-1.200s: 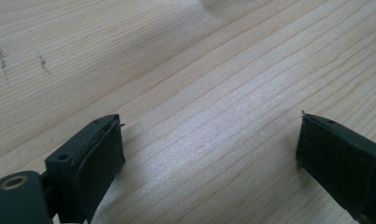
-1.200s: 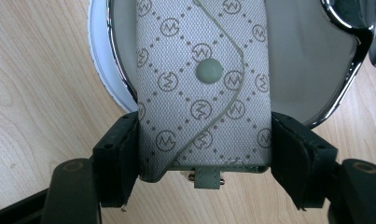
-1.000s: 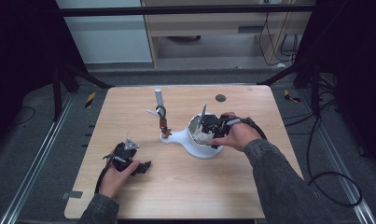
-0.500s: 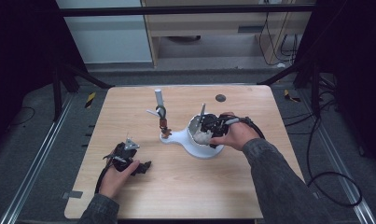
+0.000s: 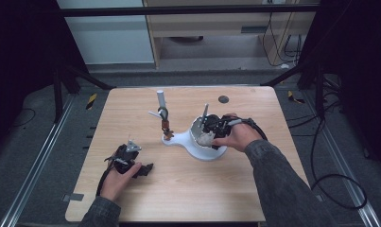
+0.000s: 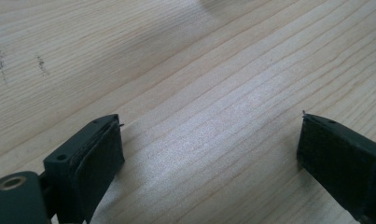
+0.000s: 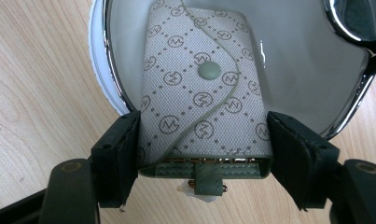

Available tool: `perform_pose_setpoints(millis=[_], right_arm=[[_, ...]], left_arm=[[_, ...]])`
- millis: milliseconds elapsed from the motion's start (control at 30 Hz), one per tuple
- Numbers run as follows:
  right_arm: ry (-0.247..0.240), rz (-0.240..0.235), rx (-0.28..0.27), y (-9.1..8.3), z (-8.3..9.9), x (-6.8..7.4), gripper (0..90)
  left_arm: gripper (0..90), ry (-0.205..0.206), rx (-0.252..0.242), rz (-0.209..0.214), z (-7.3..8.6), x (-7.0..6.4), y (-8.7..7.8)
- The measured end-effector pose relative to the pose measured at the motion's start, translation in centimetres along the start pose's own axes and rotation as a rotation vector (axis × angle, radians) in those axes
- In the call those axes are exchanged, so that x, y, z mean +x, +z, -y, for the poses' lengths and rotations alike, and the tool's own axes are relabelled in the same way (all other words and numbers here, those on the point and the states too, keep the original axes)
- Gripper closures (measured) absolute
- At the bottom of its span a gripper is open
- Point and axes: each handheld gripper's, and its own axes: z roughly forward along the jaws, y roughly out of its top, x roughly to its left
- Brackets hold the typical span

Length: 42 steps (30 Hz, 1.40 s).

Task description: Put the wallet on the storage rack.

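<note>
Your right tool (image 7: 202,154) has its jaws set on the two long sides of a monogrammed key pouch (image 7: 199,93), the black pads pressed against the fabric edges, so it is holding the pouch at a middling spread. The pouch's near end, with its green strap and the brass hardware beneath it, sits between the jaws just over the wood; its far end, flap and green snap button facing up, reaches into the white dish (image 7: 288,56) with the chrome rim. In the high view your right tool (image 5: 211,128) sits over that dish (image 5: 197,150) right of the counter's middle, with your right hand (image 5: 238,136) wrapped round it from the right.

The dish is the wide end of a white base whose narrow end carries a small stand (image 5: 163,116) with an upright white post and a brown piece low on it, just left of the dish.

Your left tool (image 6: 209,154) is spread wide with nothing between the jaws, only bare wood grain beneath. In the high view your left tool (image 5: 129,160) lies low on the counter (image 5: 131,109) near the front left, held in your left hand (image 5: 117,177), well apart from the dish.
</note>
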Motion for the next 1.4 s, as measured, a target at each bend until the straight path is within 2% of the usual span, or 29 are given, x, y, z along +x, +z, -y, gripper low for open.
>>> perform_pose_setpoints(millis=[1133,1400], right_arm=[[0.023,-0.015,-0.013,0.1,0.18,-0.15,27.7],[0.043,-0.017,-0.03,-0.22,0.5,-0.12,21.9]], left_arm=[[6.1,-0.003,-0.003,0.001,0.0,-0.03,0.03],[6.1,-0.001,-0.001,0.001,0.0,-0.01,0.02]])
